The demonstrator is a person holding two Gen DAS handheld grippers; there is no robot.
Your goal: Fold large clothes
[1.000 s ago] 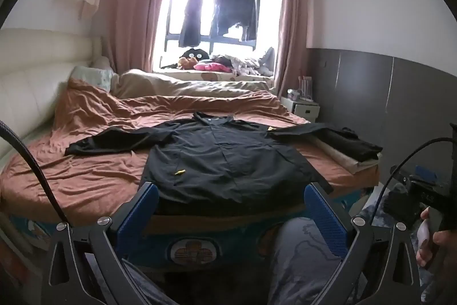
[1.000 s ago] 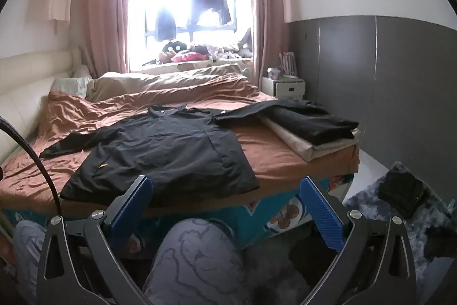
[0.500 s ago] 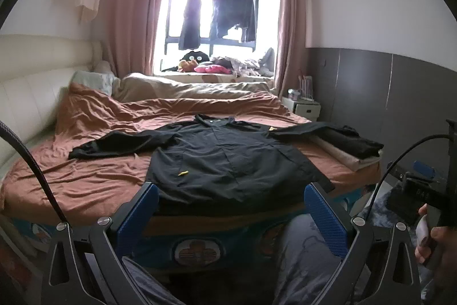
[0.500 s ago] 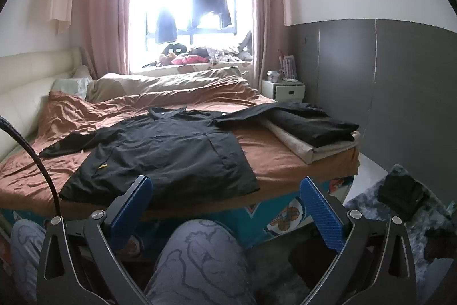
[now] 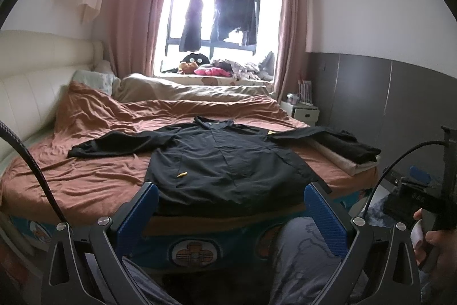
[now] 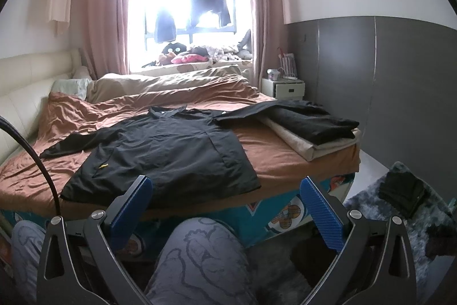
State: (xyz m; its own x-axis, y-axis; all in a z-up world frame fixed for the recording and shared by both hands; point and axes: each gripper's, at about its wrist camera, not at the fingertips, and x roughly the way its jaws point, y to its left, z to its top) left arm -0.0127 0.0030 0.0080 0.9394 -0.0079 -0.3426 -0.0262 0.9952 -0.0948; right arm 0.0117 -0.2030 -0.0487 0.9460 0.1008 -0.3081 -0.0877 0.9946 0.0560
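A large black shirt (image 5: pixel 225 162) lies flat, front up, on the brown bed cover (image 5: pixel 85 185), collar away from me and both sleeves spread out; in the right wrist view the black shirt (image 6: pixel 171 150) reaches the bed's near edge. My left gripper (image 5: pixel 231 213) is open, held in front of the bed short of the hem, nothing between its blue pads. My right gripper (image 6: pixel 225 207) is open too, off the bed above a person's knee (image 6: pixel 200 253). The right sleeve (image 6: pixel 251 112) runs toward a folded stack.
A folded dark garment on a cream blanket (image 6: pixel 314 130) sits at the bed's right corner. A white nightstand (image 6: pixel 282 87) stands against the grey wall. A dark item lies on a shaggy rug (image 6: pixel 400 190). A hand (image 5: pixel 437 245) holds the other gripper's handle at right.
Both cameras have tilted slightly, so the bed and shirt sit a little lower in view. The shirt has not moved and both grippers stay open.
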